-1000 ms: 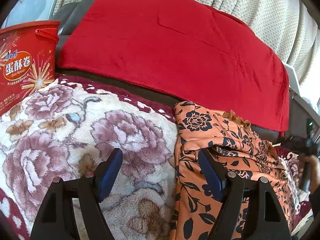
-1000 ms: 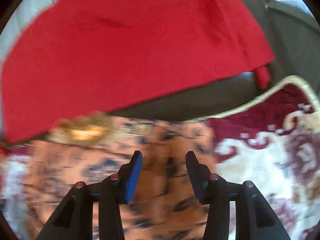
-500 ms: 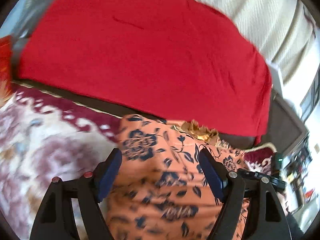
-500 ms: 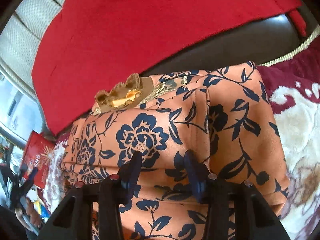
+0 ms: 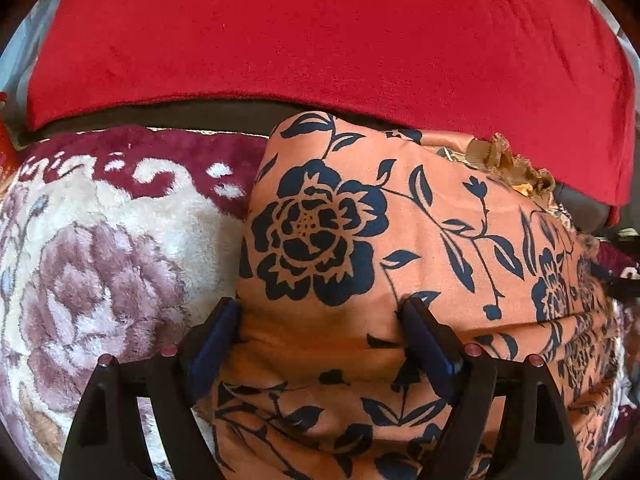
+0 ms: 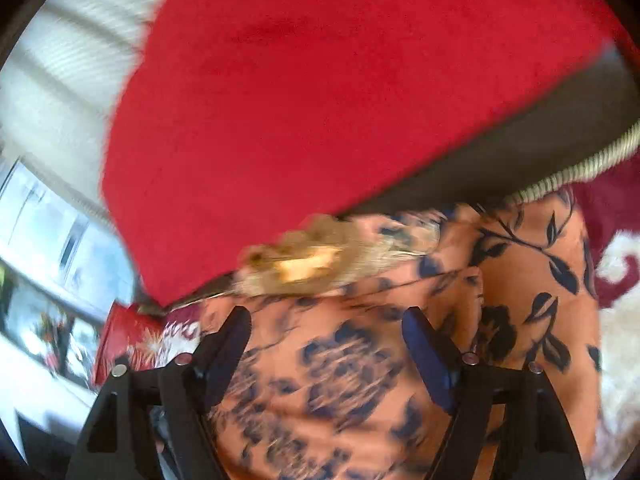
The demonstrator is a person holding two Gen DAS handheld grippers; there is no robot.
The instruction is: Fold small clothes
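Note:
An orange garment [image 5: 400, 240] printed with dark blue flowers lies folded on a plush floral blanket [image 5: 100, 260]. A brown ruffled trim [image 5: 508, 164] sticks out at its far edge. My left gripper [image 5: 322, 306] points steeply down at the garment's left end. Its jaws are opening and stand wide, with a bulge of the cloth between the blue pads. In the blurred right wrist view, my right gripper [image 6: 326, 316] hangs over the garment [image 6: 360, 380] near the trim [image 6: 304, 260]. Its jaws are opening wide, and the pads do not pinch the cloth.
A red blanket [image 5: 320, 32] drapes over the dark sofa back [image 5: 180, 114] just behind the garment. The plush blanket [image 6: 616, 280] covers the seat on both sides. A red printed tin [image 6: 132, 340] stands at the seat's far left, with a pale curtain [image 6: 60, 80] behind.
My left gripper swung right off the plush blanket onto the garment's left end and came lower. My right gripper's jaws spread much wider and it tilted over the garment.

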